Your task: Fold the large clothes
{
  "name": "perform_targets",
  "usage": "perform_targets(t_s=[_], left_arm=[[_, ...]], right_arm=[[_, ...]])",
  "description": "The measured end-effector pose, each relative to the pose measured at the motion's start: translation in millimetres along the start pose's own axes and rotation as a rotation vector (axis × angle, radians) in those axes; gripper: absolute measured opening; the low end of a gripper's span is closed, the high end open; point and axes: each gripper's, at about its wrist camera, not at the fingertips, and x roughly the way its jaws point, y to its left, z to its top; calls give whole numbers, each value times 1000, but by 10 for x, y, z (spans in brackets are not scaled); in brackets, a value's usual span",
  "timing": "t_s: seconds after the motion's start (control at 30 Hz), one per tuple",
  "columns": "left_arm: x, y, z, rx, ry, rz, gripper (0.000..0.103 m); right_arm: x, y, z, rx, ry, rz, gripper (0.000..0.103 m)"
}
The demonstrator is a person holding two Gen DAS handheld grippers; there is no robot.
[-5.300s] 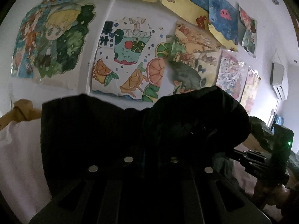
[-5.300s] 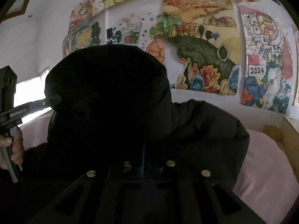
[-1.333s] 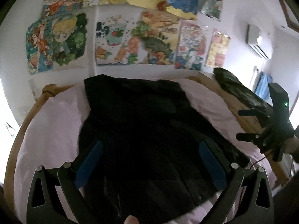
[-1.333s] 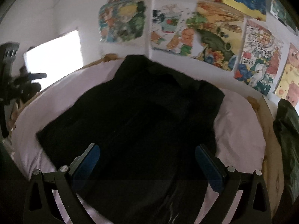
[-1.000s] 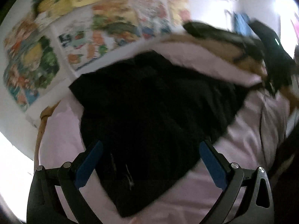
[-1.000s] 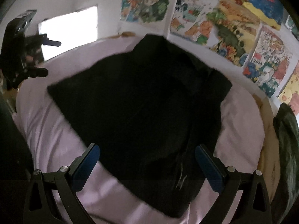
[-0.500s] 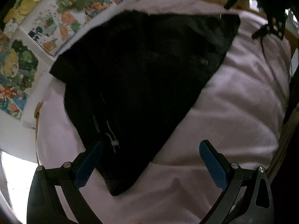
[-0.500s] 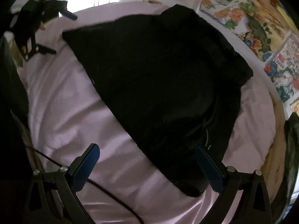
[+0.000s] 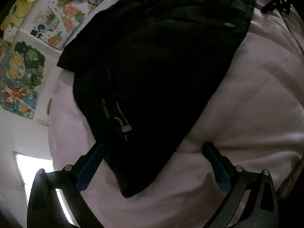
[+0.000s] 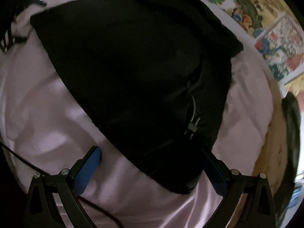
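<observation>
A large black jacket (image 9: 152, 60) lies spread flat on a pale pink bed sheet (image 9: 247, 114). A grey drawstring toggle (image 9: 127, 128) shows near its lower corner. My left gripper (image 9: 152, 163) is open, its blue-padded fingers straddling that near corner just above the fabric. In the right wrist view the same jacket (image 10: 133, 57) fills the middle, with a toggle (image 10: 192, 127) by its hem. My right gripper (image 10: 151, 163) is open too, low over the opposite near corner. The other gripper's dark frame (image 9: 275, 5) shows at the top right of the left wrist view.
Colourful drawings (image 9: 20, 70) cover the white wall behind the bed. A wooden bed rail (image 10: 273, 152) runs on the right with a dark garment (image 10: 290, 125) draped on it. A thin black cable (image 10: 28, 167) crosses the sheet at the lower left. A bright window (image 9: 36, 167) is at left.
Both grippers let go of the raised jacket, which now lies flat on the bed. They have since swung down, each close over a near corner, jaws wide.
</observation>
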Motion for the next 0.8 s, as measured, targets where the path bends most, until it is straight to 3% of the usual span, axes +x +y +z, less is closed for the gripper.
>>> perform_targets(t_s=[0.23,0.4,0.53,0.7,0.77,0.8], left_arm=[[68,106,33,-6,9,42,102],[55,116,63,-9,9,91,102],[74,190,66,-36,27,109,102],[56,205,94,-42,57,201,102],[71,206,88,-41,66,218,102],[80,203,87,-33,70,229,102]], right_arm=[[58,95,-21,-46,19,-101,103],[124,-67,-72,57,30,-85,103],[71,-56,-66,26,-9,-132,103],[-12,7,-28,-25,-50,-224,103],[-3,-2,-19,-23,-47,-215,100],[-6,3,-15,-24,-46,-201,90]])
